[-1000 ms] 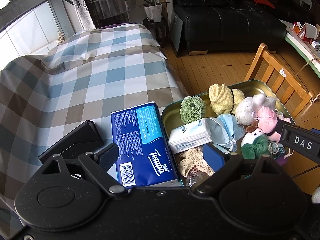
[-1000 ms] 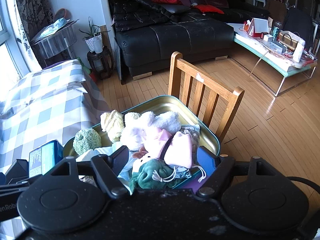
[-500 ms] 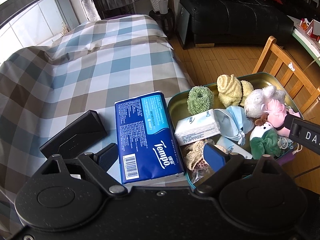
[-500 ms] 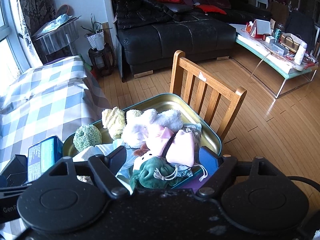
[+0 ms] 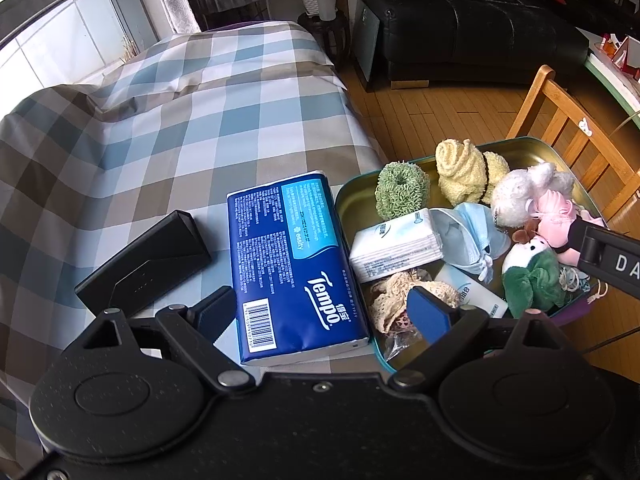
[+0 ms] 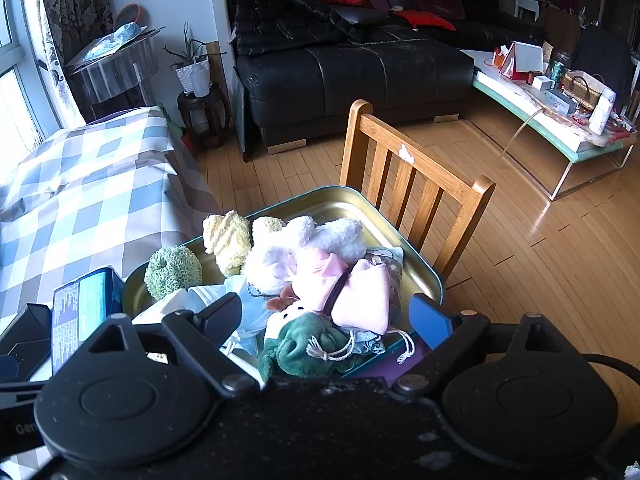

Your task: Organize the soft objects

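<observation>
Your left tool (image 5: 316,310) hovers with its jaws apart around the near end of the blue tissue pack (image 5: 294,262), not pressing it. The pack lies flat on the checked worktop (image 5: 160,128), just beside the metal tray (image 5: 548,152), likely next to go in. Your right tool (image 6: 326,316) has just been opening; its jaws stand wide above the green plush toy (image 6: 308,346), which seems released, though contact is hard to judge. The tray already holds the other soft things: a green scrubber (image 5: 402,192), yellow knit (image 5: 460,172) and white tissue packet (image 5: 394,246).
</observation>
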Demonstrator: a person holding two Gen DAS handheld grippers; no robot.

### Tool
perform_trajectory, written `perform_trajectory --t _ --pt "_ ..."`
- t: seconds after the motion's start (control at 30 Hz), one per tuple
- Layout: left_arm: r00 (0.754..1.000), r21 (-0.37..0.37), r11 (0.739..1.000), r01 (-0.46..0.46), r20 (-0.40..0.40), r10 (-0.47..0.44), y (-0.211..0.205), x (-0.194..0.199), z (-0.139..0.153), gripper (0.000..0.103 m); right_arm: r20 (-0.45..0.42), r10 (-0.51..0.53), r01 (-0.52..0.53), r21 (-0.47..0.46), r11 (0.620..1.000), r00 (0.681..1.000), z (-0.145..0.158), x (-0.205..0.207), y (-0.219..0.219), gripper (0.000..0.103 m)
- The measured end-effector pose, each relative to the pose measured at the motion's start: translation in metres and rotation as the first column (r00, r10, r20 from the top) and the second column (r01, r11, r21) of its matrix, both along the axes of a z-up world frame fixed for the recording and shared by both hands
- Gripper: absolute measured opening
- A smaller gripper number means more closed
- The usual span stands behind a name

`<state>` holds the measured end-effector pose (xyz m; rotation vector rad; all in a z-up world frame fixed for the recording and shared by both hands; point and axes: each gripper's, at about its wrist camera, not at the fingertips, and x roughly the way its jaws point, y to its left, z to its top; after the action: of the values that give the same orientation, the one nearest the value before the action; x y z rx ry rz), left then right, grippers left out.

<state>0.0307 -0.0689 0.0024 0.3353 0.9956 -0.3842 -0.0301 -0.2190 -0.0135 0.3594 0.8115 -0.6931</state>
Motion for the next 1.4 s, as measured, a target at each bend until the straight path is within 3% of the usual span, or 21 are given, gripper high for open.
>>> perform_trajectory --t 1.4 --pt "1.000 0.011 1.000 -0.012 -0.013 0.012 0.0026 0.0000 -0.0059 0.090 -0.015 0.013 -0.013 -0.013 1.000 1.000 -0.0031 0.0028 0.0034 0.094"
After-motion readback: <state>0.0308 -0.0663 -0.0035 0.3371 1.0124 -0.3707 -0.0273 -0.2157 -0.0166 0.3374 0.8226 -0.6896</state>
